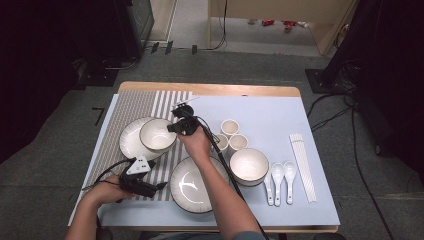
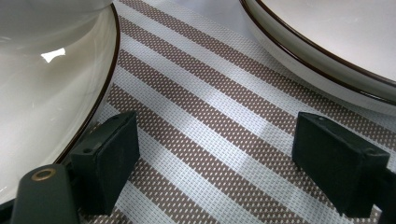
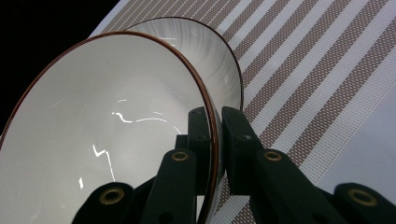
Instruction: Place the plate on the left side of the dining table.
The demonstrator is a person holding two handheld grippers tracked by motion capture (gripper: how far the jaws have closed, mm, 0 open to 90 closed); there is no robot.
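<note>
The right claw (image 3: 214, 122) is pinching the rim of a white bowl (image 1: 157, 134) with a thin brown edge: one jaw sits inside the wall, the other outside, pressed tight on the lip. In the high view the bowl sits on or just above a ribbed white plate (image 1: 129, 142) on the striped placemat (image 1: 165, 102), toward the far left part of the surface. In the right gripper view the bowl looks tilted, its mouth turned toward the camera, so I judge it is partly lifted rather than resting flat (whether its foot touches the plate I cannot tell).

The left claw (image 2: 215, 154) is spread wide and holds nothing. It rests low over the placemat near the front left edge of the surface, with a plate rim on either side of its jaws.

The bowl looks like glazed ceramic: stiff, fairly heavy for a one-sided pinch, slick and easily chipped. Held at a single point on the rim, it will tend to swing and could slip along the glaze, so the grip should stay deep over the lip, and it should be set down gently on the plate.

Elsewhere on the pale blue sheet (image 1: 280, 110) stand a second bowl (image 1: 248, 165), another plate (image 1: 192, 184), three small cups (image 1: 230, 127), two spoons (image 1: 283, 175) and a wrapped pack of chopsticks (image 1: 303, 165).
</note>
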